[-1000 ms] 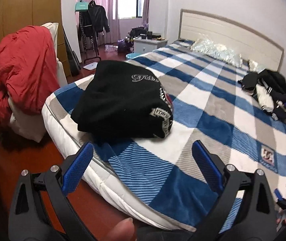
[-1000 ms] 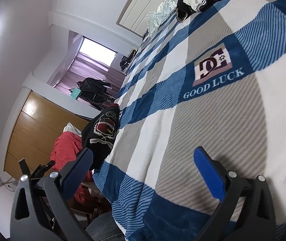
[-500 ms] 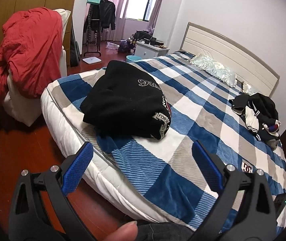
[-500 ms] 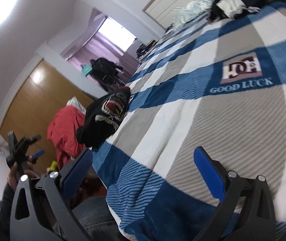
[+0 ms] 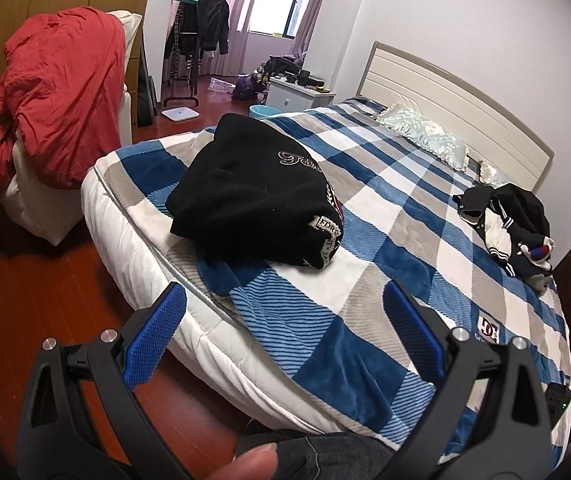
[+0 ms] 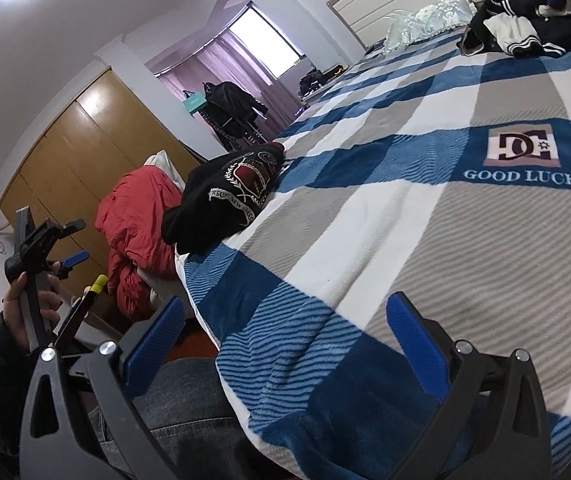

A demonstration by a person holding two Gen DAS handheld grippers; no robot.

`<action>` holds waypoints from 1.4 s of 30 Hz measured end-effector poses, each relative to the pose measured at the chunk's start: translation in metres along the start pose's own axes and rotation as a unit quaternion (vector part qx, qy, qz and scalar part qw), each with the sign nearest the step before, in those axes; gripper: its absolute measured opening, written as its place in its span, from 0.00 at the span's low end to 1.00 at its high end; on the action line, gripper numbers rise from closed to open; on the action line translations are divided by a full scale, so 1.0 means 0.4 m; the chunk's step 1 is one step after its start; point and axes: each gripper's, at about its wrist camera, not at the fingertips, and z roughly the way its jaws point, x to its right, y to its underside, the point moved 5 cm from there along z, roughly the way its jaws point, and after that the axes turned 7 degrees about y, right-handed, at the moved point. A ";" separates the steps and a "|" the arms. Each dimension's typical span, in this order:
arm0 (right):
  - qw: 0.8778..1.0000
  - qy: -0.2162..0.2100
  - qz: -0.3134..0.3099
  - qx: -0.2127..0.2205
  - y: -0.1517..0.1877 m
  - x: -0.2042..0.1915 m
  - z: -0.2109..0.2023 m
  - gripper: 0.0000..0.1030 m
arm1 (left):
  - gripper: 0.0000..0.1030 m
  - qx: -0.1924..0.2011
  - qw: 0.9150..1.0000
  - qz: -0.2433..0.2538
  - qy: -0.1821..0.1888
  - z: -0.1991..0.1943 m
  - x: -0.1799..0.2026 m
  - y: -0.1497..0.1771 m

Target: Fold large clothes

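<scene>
**Both grippers spread, off the foot of the bed**

The left gripper hangs with its jaws wide apart and nothing between them, off the foot edge of the bed. The folded black sweatshirt lies beyond it, near the bed's foot-left corner. The right gripper is likewise spread and empty, low over the foot edge; the sweatshirt sits well apart to its left. A heap of dark clothes lies near the headboard, at the right edge. The checked blanket between the two lies flat. A red duvet drapes a chair beside the bed.
</scene>
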 end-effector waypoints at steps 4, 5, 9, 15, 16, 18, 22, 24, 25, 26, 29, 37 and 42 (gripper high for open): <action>1.000 0.003 0.007 0.001 0.000 0.013 0.004 0.96 | 0.93 0.001 1.000 -0.006 -0.002 -0.011 -0.013 0.011; 1.000 0.005 0.009 0.000 0.001 0.016 0.006 0.96 | 0.93 0.003 1.000 -0.008 -0.004 -0.015 -0.018 0.011; 1.000 0.011 0.016 -0.003 0.007 0.030 0.010 0.96 | 0.93 0.014 0.999 -0.030 -0.011 -0.048 -0.050 0.015; 1.000 0.018 0.015 -0.010 0.018 0.035 0.015 0.96 | 0.93 0.027 0.998 -0.048 -0.024 -0.097 -0.094 0.016; 1.000 0.018 0.015 -0.011 0.020 0.036 0.015 0.96 | 0.93 0.028 0.998 -0.050 -0.024 -0.102 -0.100 0.016; 1.000 0.018 0.014 -0.013 0.024 0.035 0.016 0.96 | 0.93 0.029 0.998 -0.054 -0.025 -0.109 -0.111 0.016; 1.000 0.022 0.010 -0.018 0.031 0.035 0.018 0.96 | 0.93 0.028 0.997 -0.055 -0.036 -0.116 -0.125 0.020; 0.999 0.024 0.009 -0.020 0.034 0.037 0.017 0.96 | 0.93 0.034 0.997 -0.054 -0.044 -0.125 -0.126 0.019; 0.999 0.025 0.009 -0.020 0.035 0.036 0.017 0.96 | 0.93 0.036 0.997 -0.053 -0.045 -0.130 -0.125 0.018; 0.999 0.026 0.009 -0.020 0.033 0.036 0.017 0.96 | 0.93 0.039 0.997 -0.053 -0.045 -0.136 -0.125 0.017; 0.999 0.025 0.008 -0.019 0.034 0.035 0.015 0.96 | 0.93 0.041 0.997 -0.049 -0.039 -0.150 -0.118 0.014; 0.999 0.025 0.006 -0.020 0.034 0.030 0.011 0.96 | 0.93 0.042 0.998 -0.033 -0.023 -0.158 -0.072 0.006; 0.999 0.036 -0.026 -0.002 0.004 -0.044 -0.013 0.96 | 0.93 0.042 0.999 -0.012 -0.021 -0.151 -0.037 0.003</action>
